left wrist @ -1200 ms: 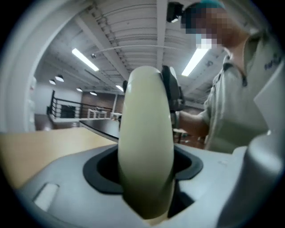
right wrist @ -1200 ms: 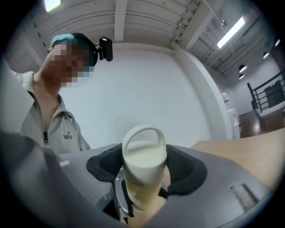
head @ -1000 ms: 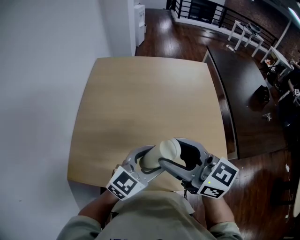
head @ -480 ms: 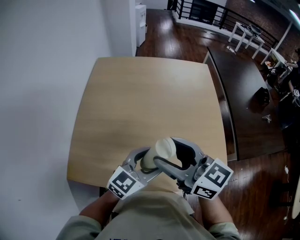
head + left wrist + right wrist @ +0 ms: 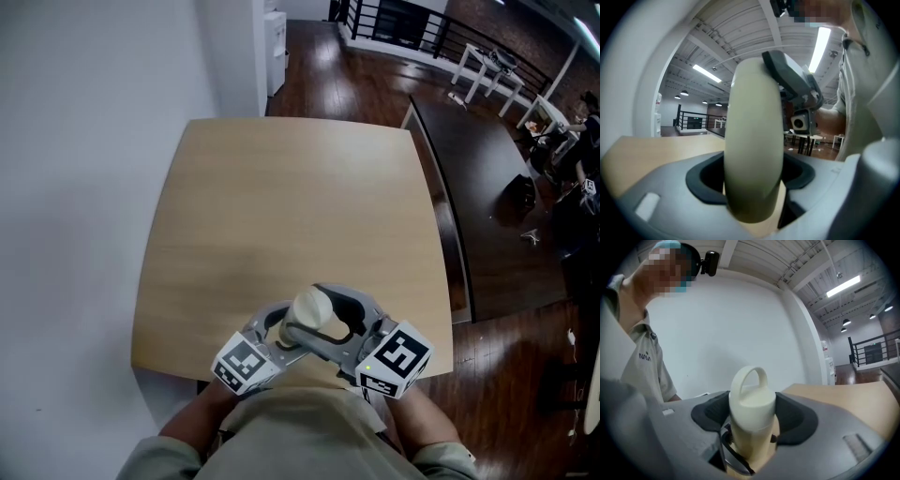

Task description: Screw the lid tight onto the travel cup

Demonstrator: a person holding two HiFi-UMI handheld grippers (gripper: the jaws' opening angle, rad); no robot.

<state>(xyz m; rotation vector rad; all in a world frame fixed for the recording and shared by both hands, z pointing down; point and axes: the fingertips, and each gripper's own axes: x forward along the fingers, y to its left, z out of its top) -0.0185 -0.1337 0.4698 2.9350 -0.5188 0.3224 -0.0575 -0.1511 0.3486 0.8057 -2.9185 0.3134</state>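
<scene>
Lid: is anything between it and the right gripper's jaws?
Nothing visible. The lid sits on the cup, right between the jaws of the right gripper, which have just been opening.

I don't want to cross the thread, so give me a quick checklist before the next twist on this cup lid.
1. Body of the travel cup clamped in the left tongs: ok.
2. The lid sits on the cup: ok.
3. The lid stands between the right tongs: ok; their jaws have just been opening.
4. Their pads pressing the lid: cannot tell.
5. Lid screwed fully tight: cannot tell.
</scene>
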